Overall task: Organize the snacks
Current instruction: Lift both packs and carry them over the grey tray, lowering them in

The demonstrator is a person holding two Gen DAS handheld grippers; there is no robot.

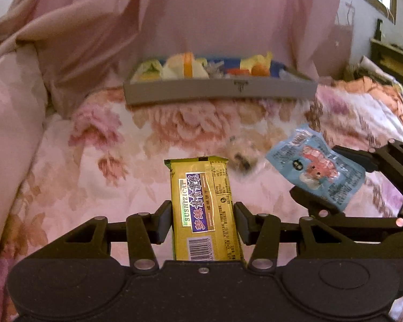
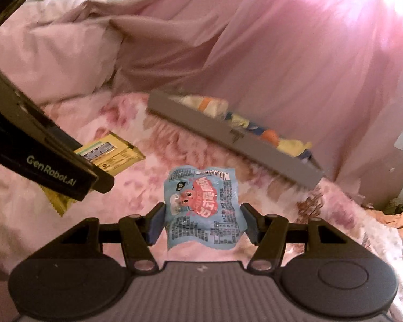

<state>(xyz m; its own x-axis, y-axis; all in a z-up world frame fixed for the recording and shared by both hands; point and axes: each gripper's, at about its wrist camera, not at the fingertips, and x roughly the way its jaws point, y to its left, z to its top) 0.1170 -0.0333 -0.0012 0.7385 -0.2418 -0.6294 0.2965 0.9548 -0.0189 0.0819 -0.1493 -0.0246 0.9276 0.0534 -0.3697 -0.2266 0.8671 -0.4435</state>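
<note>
My left gripper (image 1: pixel 202 218) is shut on a yellow snack bar (image 1: pixel 205 209) with a purple label, held above the floral bedspread. My right gripper (image 2: pixel 202 221) is shut on a light blue snack packet (image 2: pixel 202 209) with a red cartoon. The blue packet also shows in the left wrist view (image 1: pixel 317 167), at the right, in the right gripper. The yellow bar also shows in the right wrist view (image 2: pixel 112 157), at the left, under the left gripper's black body. A grey tray (image 1: pixel 220 90) holding several wrapped snacks lies ahead on the bed; it also shows in the right wrist view (image 2: pixel 228 139).
The floral bedspread (image 1: pixel 94 161) covers the bed. A pink quilt (image 1: pixel 80 26) is piled behind the tray and a pillow (image 1: pixel 10 107) lies at the left. Cluttered furniture (image 1: pixel 389 59) stands at the far right.
</note>
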